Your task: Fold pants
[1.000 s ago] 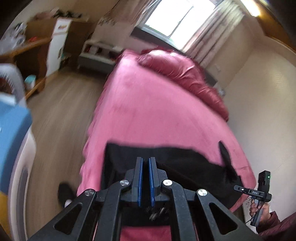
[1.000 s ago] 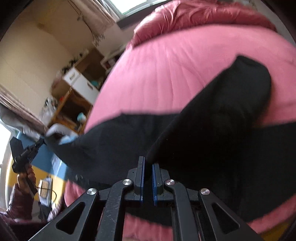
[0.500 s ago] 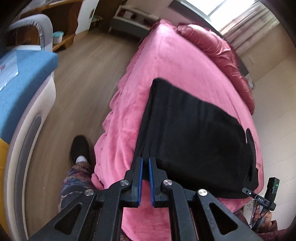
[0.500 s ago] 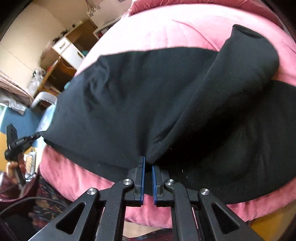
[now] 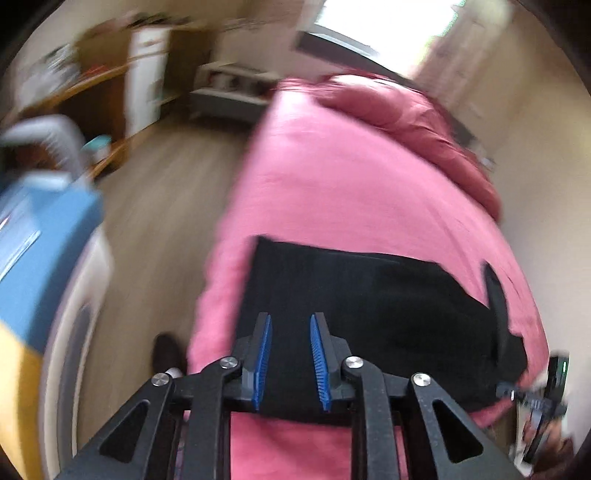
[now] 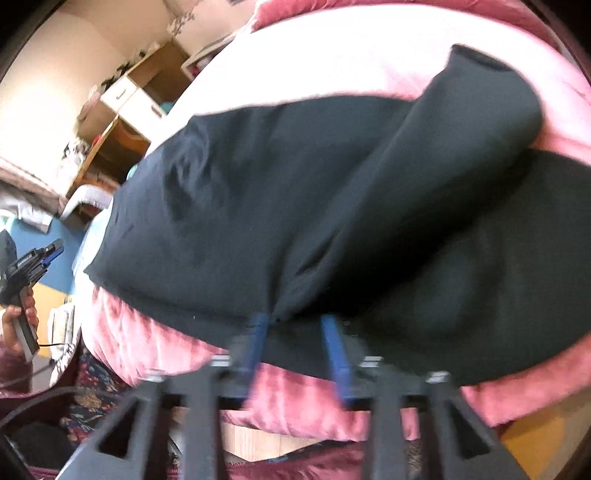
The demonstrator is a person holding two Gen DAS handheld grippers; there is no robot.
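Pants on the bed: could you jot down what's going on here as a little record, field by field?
item: black pants, lying on the pink bed cover
shape: spread wide, one leg lying slanted across the rest
left gripper: open, holding nothing, over the near edge of the pants
right gripper: open, holding nothing, at the near edge by the slanted leg
surroundings: wooden floor, window beyond the bed
picture quality: blurred

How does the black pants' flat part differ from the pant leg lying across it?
The flat part lies spread smoothly on the pink bed; the pant leg lies bunched and diagonal on top, its open cuff reaching past the flat part's far edge. Both are the same black fabric. Both grippers, left and right, are open.
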